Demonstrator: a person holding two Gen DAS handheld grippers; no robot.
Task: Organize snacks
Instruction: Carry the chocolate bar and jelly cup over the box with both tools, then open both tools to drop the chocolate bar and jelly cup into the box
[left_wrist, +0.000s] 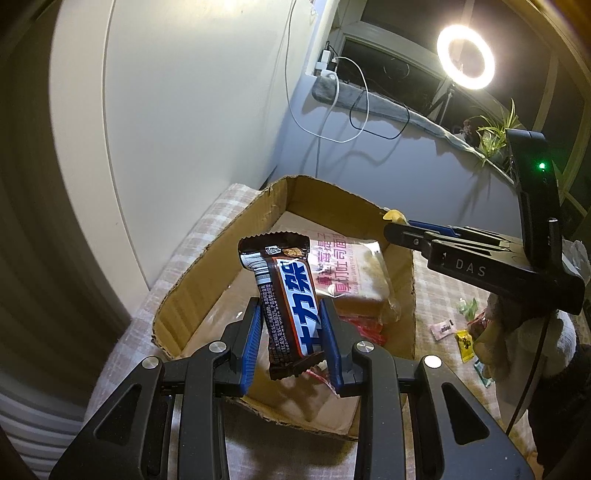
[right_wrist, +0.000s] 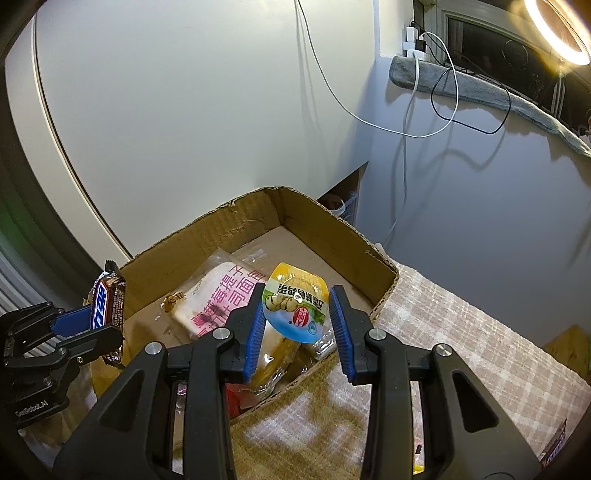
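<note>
My left gripper (left_wrist: 291, 321) is shut on a brown chocolate bar (left_wrist: 286, 299) and holds it upright over the near end of an open cardboard box (left_wrist: 207, 266). My right gripper (right_wrist: 297, 314) is shut on a yellow and blue snack packet (right_wrist: 295, 302) and holds it over the box's (right_wrist: 332, 221) right side. A pink-printed bread pack (left_wrist: 354, 273) lies inside the box; it also shows in the right wrist view (right_wrist: 218, 295). The right gripper shows in the left wrist view (left_wrist: 402, 225), and the left gripper with the bar shows in the right wrist view (right_wrist: 92, 317).
The box rests on a checked cloth (right_wrist: 461, 332). Several small wrapped snacks (left_wrist: 463, 339) lie on the cloth right of the box. A red packet (left_wrist: 365, 328) lies in the box. White walls stand close behind, with hanging cables (right_wrist: 424, 110) and a ring light (left_wrist: 465, 55).
</note>
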